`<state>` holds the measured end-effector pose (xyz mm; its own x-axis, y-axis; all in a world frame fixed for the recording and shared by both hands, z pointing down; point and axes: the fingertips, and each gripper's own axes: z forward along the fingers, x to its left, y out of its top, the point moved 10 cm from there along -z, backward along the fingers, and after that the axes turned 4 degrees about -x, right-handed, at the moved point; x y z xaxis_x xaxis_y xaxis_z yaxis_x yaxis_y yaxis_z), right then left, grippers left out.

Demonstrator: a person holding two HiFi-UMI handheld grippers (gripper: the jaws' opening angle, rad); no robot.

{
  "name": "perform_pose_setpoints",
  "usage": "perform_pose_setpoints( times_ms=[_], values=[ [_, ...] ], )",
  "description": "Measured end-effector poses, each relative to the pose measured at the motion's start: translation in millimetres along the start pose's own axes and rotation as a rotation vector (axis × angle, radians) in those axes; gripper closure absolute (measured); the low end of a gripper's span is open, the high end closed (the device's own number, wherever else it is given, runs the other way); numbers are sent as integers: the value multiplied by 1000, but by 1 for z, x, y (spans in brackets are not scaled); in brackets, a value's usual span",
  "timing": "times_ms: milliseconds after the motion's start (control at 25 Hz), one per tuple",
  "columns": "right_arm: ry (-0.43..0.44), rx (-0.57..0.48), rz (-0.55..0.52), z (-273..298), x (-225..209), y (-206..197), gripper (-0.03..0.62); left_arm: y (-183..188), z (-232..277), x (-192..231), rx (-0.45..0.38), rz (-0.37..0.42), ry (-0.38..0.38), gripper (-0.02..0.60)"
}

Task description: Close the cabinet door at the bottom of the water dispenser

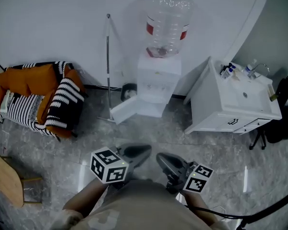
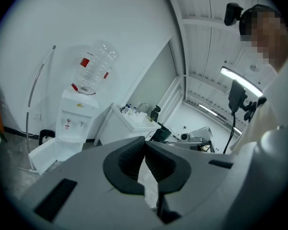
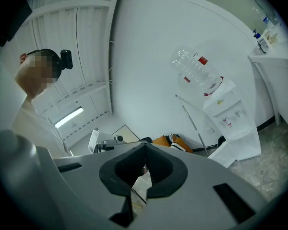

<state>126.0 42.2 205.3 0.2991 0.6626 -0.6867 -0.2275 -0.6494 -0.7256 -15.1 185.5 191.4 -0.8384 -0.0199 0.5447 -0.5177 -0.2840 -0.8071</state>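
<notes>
Fingers of left gripper closed, empty; right gripper likewise shut on nothing. Both sit low by person's torso. Across grey floor, well apart from both, white water dispenser stands vs. wall. Its bottom cabinet door hangs open, swung to view's left. Best bet: step closer, press closed tips on door's outer face near free edge, push til flush.

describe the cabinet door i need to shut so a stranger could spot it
Against the white wall stands a white water dispenser topped by an upturned clear bottle. At its base a white cabinet door hangs swung out to the left in the head view. It is the only panel standing open; the sink cabinet to the right is shut.
</notes>
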Motion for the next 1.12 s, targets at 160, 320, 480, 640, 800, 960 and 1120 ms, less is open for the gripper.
perform_pose_setpoints(
  times_ms=[160, 320, 480, 640, 800, 960, 1120],
  values=[
    [-38, -7, -30, 27, 2, 4, 579, 11, -16, 30, -18, -31, -13, 589],
    [-67, -11, -47, 53, 9, 6, 579, 23, -31, 52, -10, -35, -36, 589],
    [-82, -22, -32, 76, 12, 0, 577, 30, -48, 69, -8, -26, -54, 589],
    [-66, 7, -24, 107, 17, -7, 577, 31, -70, 88, -16, -29, -53, 589],
    [-49, 66, -9, 134, 22, -15, 578, 30, -97, 105, -39, -43, -27, 589],
    [-40, 118, -4, 153, 23, -20, 577, 27, -116, 117, -74, -69, 3, 589],
    [7, 180, 16, 166, 24, -26, 579, 20, -125, 122, -82, -98, 15, 589]
  ],
)
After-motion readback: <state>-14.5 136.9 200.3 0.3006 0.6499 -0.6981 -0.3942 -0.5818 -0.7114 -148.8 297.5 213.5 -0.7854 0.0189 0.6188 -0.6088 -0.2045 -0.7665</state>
